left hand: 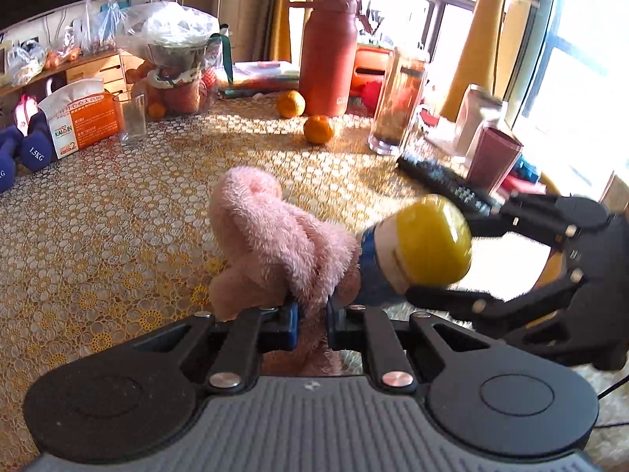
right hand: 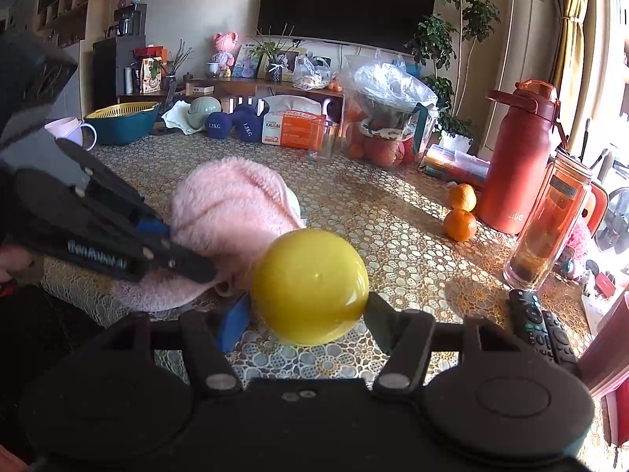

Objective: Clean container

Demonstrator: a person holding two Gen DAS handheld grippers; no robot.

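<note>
My right gripper [right hand: 310, 308] is shut on a yellow round container [right hand: 310, 287] and holds it above the table; its closed bottom faces the right wrist camera. In the left wrist view the container [left hand: 430, 240] shows a pale rim turned toward a pink fluffy cloth [left hand: 275, 236], and the right gripper [left hand: 412, 261] clamps it from the right. My left gripper [left hand: 312, 322] is shut on the lower part of that cloth, which bunches up against the container's mouth. The left gripper [right hand: 184, 251] reaches in from the left over the cloth [right hand: 232, 204]. The container's inside is hidden.
On the patterned tablecloth [left hand: 98, 236] lie two tangerines [left hand: 318, 129], a red flask [left hand: 328, 51], a tall clear bottle [left hand: 399, 106], a drinking glass [left hand: 131, 118], remotes [left hand: 444, 181], a maroon cup [left hand: 493, 157], blue dumbbells [left hand: 35, 145] and an orange box [left hand: 84, 116]. A teal bowl [right hand: 122, 120] sits far left.
</note>
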